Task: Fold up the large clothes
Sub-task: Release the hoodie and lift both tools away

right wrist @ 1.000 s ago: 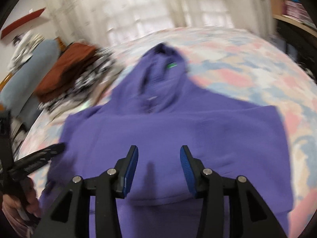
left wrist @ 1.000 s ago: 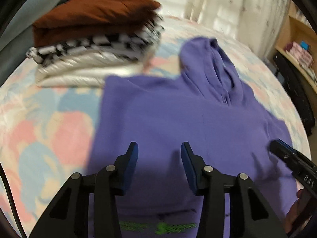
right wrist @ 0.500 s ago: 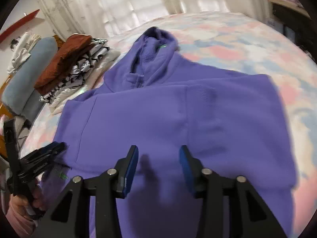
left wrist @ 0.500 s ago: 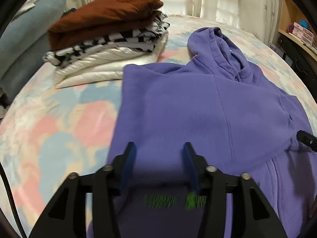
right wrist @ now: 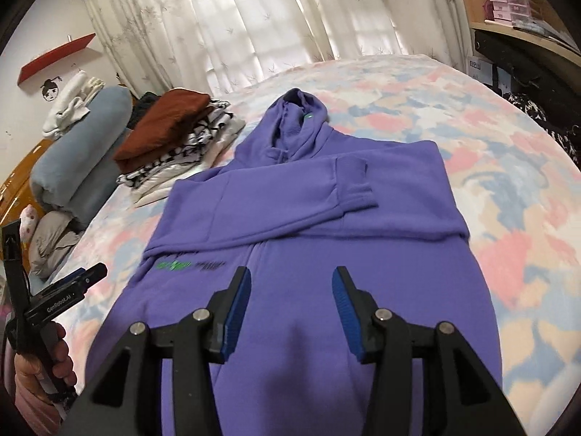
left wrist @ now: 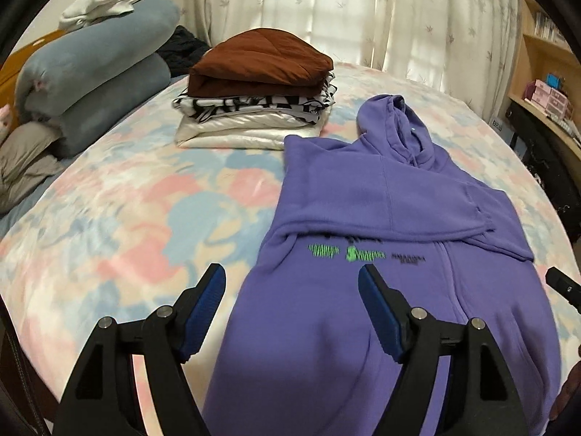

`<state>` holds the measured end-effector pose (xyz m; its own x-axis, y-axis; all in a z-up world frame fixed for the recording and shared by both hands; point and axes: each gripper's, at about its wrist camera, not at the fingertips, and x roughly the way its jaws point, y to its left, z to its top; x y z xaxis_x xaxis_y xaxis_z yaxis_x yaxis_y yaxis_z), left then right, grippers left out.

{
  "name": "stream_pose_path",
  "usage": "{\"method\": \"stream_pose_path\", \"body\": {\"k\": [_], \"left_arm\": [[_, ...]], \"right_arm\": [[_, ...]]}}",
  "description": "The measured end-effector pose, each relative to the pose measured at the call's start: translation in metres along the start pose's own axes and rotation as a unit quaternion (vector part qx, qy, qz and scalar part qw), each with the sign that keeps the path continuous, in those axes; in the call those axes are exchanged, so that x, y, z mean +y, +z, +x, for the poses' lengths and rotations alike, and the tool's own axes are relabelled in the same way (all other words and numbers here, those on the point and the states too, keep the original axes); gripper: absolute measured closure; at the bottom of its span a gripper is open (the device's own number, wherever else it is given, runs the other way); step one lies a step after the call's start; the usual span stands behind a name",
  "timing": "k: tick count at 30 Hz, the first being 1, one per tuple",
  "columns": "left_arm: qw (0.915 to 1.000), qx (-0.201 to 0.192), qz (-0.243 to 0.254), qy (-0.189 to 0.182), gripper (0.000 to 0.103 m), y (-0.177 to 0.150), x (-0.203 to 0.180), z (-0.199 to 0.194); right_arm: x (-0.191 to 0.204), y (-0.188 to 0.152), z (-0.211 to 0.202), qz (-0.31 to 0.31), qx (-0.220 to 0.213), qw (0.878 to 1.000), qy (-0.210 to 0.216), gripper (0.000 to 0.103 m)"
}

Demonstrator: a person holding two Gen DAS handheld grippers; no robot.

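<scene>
The purple hoodie lies flat on the bed, hood toward twelve o'clock and both sleeves folded across the chest. The left gripper has just been spreading its jaws, with nothing between them. The right gripper hovers with jaws apart, also empty. Folded clothes sit stacked at eleven o'clock.

free: bedspread left of hoodie | obstacle: folded stack

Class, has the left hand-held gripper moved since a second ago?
Yes. The left hand-held gripper has backed away from the folded pile, which now sits farther off; its jaws have just been opening, nothing between them.
</scene>
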<state>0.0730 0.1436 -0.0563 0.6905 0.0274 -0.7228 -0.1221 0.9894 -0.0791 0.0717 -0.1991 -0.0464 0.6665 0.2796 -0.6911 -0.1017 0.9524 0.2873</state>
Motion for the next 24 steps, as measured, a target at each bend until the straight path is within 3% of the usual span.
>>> {"method": "stream_pose_path", "body": {"k": [8,13,19,24], "left_arm": [[0.9998,-0.006,-0.016,-0.008,0.025,-0.035,0.022,-0.048],[0.9998,-0.012,-0.013,-0.009,0.018,-0.057,0.037,-0.067],[0.9996,0.011,-0.004,-0.025,0.016,-0.076,0.052,-0.068],[0.9970,0.041,-0.029,-0.059,0.016,-0.095,0.067,-0.053]], "right_arm": [[0.015,-0.023,-0.045,0.011,-0.015,1.000,0.020,0.053],[0.027,-0.043,-0.079,-0.004,-0.041,0.999,0.024,0.036],[0.027,-0.062,-0.105,-0.011,-0.047,0.999,0.019,0.035],[0.014,-0.071,-0.117,-0.013,-0.045,0.999,0.016,0.035]]}}
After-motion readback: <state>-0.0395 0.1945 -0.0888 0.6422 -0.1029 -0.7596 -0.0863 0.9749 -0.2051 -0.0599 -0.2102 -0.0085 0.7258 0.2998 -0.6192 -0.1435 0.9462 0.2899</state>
